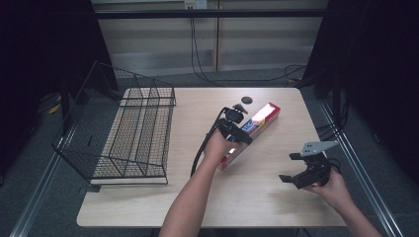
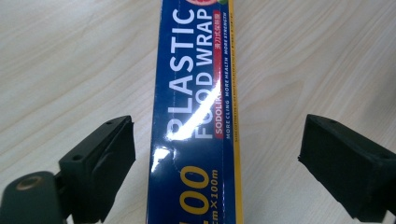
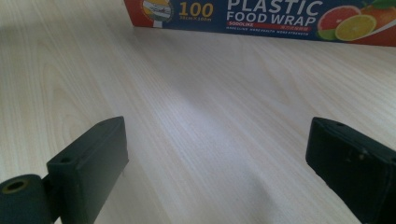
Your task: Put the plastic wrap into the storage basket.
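A long box of plastic food wrap [image 1: 262, 117], blue and red with fruit pictures, lies diagonally on the wooden table [image 1: 148, 207]. My left gripper [image 1: 240, 129] hovers over its near half. In the left gripper view the box [image 2: 196, 93] runs up between the two jaws of my left gripper [image 2: 217, 135]. A narrow gap shows on one side and a wide gap on the other, so the gripper is open. My right gripper [image 1: 290, 168] is held above bare table at the right, apart from the box. In the right gripper view it [image 3: 218, 140] stands open and empty, with the box [image 3: 261, 14] farther off.
A black wire rack [image 1: 133, 133] stands on the left part of the table, with one side reaching past the table's left edge. A small black disc [image 1: 246, 100] lies near the far edge, just beyond the box. Cables run along the floor behind.
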Tool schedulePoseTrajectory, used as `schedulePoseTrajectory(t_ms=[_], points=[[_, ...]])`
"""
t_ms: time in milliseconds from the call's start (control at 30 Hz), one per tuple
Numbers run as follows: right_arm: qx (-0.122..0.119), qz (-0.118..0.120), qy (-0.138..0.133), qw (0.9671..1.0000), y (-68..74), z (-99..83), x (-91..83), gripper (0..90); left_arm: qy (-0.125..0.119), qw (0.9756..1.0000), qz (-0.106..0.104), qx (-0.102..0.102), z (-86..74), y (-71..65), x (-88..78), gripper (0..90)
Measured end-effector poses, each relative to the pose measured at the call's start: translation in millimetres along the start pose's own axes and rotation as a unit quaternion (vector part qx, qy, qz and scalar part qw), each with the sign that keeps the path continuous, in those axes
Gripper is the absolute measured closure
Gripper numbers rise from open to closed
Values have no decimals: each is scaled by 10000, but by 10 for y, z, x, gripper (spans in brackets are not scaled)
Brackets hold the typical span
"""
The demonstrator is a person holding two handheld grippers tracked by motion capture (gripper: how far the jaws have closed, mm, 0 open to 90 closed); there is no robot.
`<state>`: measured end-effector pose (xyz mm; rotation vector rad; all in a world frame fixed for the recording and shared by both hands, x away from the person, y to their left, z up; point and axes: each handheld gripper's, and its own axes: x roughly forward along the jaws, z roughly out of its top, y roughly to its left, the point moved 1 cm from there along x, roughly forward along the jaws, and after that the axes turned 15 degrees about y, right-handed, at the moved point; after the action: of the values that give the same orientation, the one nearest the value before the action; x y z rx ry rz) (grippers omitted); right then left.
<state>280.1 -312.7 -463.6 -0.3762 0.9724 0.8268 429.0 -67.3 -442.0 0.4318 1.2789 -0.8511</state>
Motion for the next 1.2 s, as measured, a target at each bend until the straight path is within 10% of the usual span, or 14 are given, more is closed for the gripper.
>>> schedulePoseTrajectory(t_ms=[433,600,1200], points=[[-61,44,-90,9999,1,22,-34,52,58,9998,164,29,64,-22,201,193],[-44,72,-153,9998,-7,24,-41,53,170,9987,454,142,40,-1,196,401],[-37,94,-174,9998,-8,46,-35,53,507,9985,229,-23,13,-7,232,283]])
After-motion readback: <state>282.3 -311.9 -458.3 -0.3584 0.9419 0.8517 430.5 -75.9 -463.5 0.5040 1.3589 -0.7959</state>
